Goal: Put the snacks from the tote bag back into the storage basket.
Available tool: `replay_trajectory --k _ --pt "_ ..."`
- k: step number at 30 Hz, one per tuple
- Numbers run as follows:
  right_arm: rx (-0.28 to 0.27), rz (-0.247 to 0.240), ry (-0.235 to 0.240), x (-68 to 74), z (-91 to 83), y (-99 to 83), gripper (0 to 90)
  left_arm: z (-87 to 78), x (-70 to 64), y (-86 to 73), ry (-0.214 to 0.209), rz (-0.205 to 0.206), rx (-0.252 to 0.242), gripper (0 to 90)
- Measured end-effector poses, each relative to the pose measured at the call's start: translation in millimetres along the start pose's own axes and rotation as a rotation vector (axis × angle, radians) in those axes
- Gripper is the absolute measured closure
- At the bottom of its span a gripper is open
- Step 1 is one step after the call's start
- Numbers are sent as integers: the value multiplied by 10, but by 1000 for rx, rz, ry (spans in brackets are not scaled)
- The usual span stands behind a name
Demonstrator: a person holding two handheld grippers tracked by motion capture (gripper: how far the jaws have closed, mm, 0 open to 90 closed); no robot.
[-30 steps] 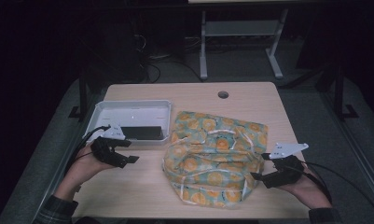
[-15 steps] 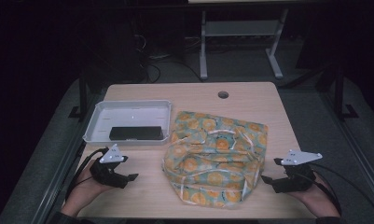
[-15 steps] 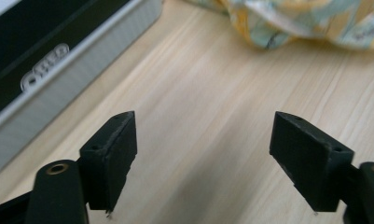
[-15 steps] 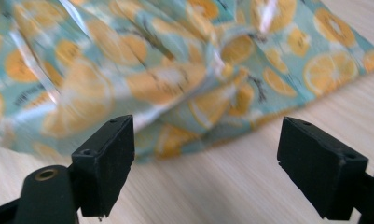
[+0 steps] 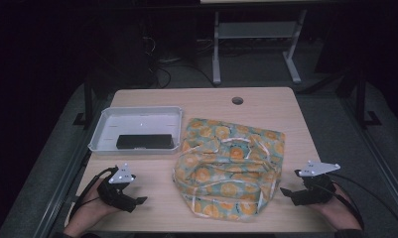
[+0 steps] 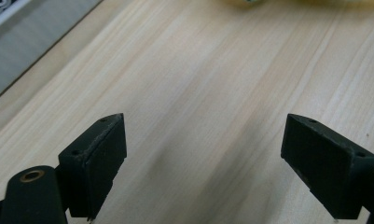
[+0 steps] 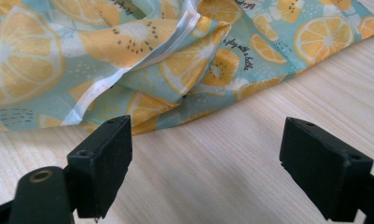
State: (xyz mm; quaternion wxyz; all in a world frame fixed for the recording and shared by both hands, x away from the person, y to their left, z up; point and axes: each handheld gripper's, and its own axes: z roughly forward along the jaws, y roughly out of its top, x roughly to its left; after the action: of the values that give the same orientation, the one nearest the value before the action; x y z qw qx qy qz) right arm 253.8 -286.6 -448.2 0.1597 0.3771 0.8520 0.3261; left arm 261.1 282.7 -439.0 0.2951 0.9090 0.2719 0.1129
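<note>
Left gripper (image 5: 137, 201) at lower left of high view, jaws spread wide, empty, over bare table (image 6: 212, 70). Right gripper (image 5: 288, 192) at lower right, jaws likewise spread, empty, just short of bag edge. Orange-print fabric bag (image 5: 229, 166) lies crumpled at frame centre, between grippers. Grey tray (image 5: 99, 136) upper left of bag, black flat object (image 5: 144, 142) inside.

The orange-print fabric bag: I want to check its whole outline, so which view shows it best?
The high view: the orange-print fabric bag lies whole on the table. The right gripper view gives a close look at one edge and white trim; the left gripper view catches a sliver at the top.
</note>
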Motion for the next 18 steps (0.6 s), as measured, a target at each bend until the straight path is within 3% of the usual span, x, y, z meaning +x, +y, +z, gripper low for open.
replay_trajectory --k 18 --pt "11 -6 4 8 30 1 158 33 2 -8 -5 22 36 139"
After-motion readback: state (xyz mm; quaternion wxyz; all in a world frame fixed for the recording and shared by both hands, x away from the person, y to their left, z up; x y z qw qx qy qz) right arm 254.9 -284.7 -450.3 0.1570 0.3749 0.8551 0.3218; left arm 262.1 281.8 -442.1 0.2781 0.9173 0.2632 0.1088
